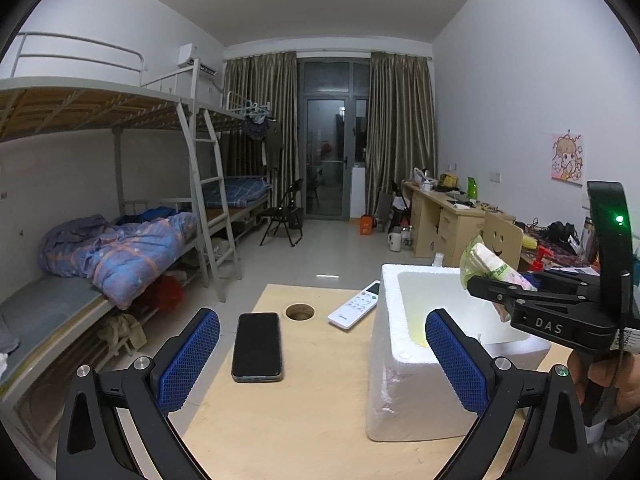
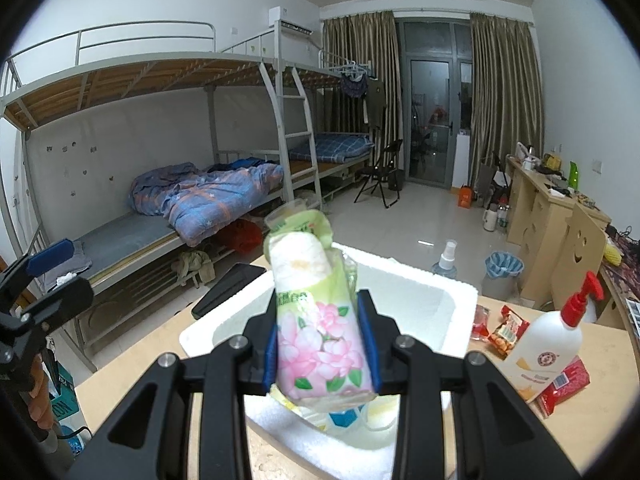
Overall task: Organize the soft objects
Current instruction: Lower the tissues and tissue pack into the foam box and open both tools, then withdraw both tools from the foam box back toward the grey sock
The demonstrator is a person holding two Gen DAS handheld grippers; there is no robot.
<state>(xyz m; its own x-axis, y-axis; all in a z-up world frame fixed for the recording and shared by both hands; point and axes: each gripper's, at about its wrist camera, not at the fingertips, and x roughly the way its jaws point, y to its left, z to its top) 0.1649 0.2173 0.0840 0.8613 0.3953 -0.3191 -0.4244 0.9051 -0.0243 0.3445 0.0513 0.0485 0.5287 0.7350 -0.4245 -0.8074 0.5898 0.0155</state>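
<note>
**Tissue pack held over the foam box**

The right gripper [image 2: 322, 344] clamps a tissue pack [image 2: 316, 320] between its blue pads [image 2: 367, 340]; the pack is green with pink flowers, its torn top end showing white tissue, and it stands nearly upright, tilted a little away from the camera; it hangs above the open white foam box [image 2: 460, 308], over the near part of the cavity. Inside the box, under the pack, lie some pale wrapped items [image 2: 360, 420]; what they are is unclear.

The left gripper [image 1: 322, 356] holds nothing, its jaws spread wide; one blue pad [image 1: 188, 360] sits over the table's left edge, the other [image 1: 456, 360] in front of the box's near wall. From the left wrist view the right gripper [image 1: 504, 300] comes in from the right over the box [image 1: 384, 360], the pack [image 1: 492, 266] sticking up and out from its fingers; a hand [image 1: 600, 380] grips its handle at the lower right.

The box stands on a wooden table [image 1: 320, 420]; left of it lies a dark phone [image 1: 257, 346], face up; beyond that a round hole [image 1: 299, 312] in the tabletop; a white remote [image 1: 355, 309] lies just beside the box's far left corner. On the box's right, in the right wrist view, stand a white pump bottle [image 2: 548, 344] with a red top, touching a red packet [image 2: 568, 384]; more snack packets [image 2: 508, 330] lie between the bottle and the box.
</note>
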